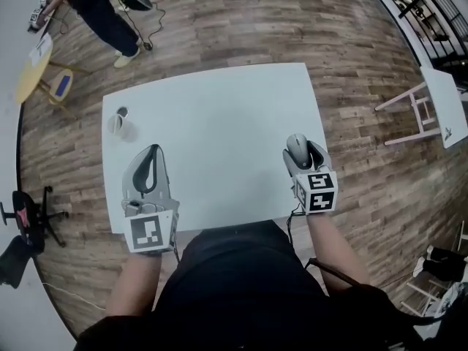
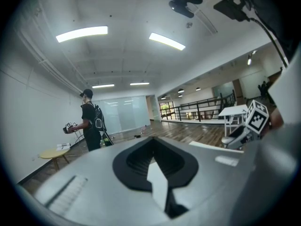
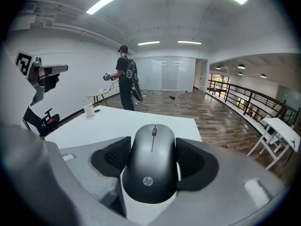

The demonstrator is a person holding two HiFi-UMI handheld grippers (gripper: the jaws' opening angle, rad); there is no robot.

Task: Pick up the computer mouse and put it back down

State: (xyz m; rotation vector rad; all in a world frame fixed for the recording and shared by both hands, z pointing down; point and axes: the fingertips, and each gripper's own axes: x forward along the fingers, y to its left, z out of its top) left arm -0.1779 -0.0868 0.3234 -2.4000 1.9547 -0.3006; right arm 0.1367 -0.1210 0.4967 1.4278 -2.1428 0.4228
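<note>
A dark grey computer mouse sits between the black pads of my right gripper, which is shut on its sides near the right edge of the white table. Whether the mouse rests on the table or hangs just above it cannot be told. My left gripper is over the table's front left part, its jaws shut with nothing between them; the left gripper view looks out over the room.
A white cup and a small dark object stand near the table's left edge. A person stands on the wood floor beyond, by a yellow round table. A white side table is at right.
</note>
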